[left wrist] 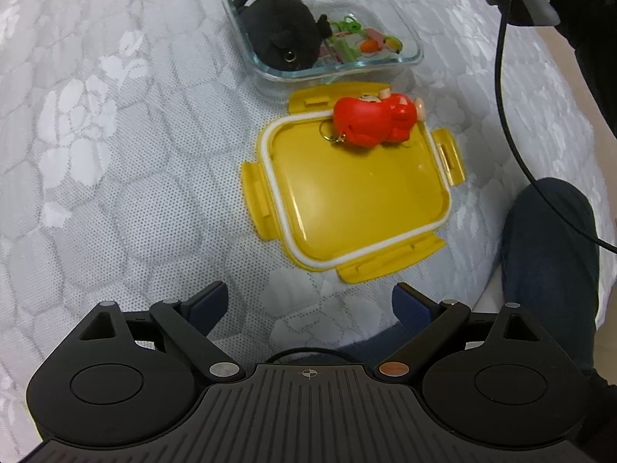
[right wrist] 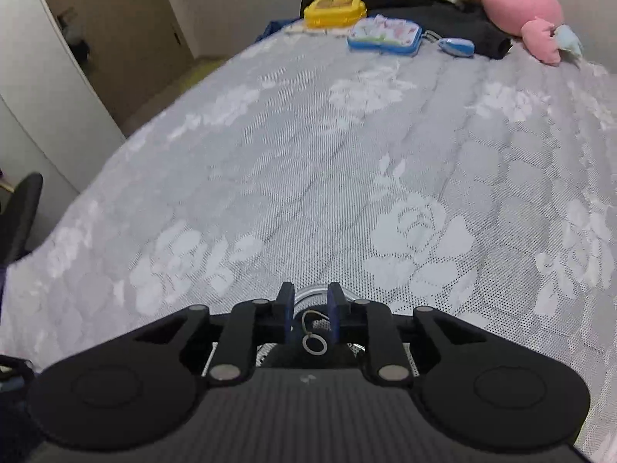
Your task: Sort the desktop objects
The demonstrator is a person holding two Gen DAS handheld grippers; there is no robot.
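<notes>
In the left wrist view a clear glass container (left wrist: 408, 44) holds a black plush keychain (left wrist: 279, 34) and a small colourful charm (left wrist: 370, 44). In front of it lies a yellow lid (left wrist: 358, 196) with a red figure keychain (left wrist: 372, 119) on its far edge. My left gripper (left wrist: 310, 303) is open and empty, short of the lid. My right gripper (right wrist: 310, 301) hovers above the container's glass rim (right wrist: 308, 295), jaws narrowly apart with nothing between them; a key ring (right wrist: 315, 343) shows below.
The surface is a grey floral bedspread (right wrist: 308, 154). At its far end lie a yellow box (right wrist: 334, 9), a blue-edged pouch (right wrist: 383, 34), a small blue item (right wrist: 457, 47), dark cloth and a pink plush (right wrist: 516, 4). A person's knee (left wrist: 547, 247) is right of the lid.
</notes>
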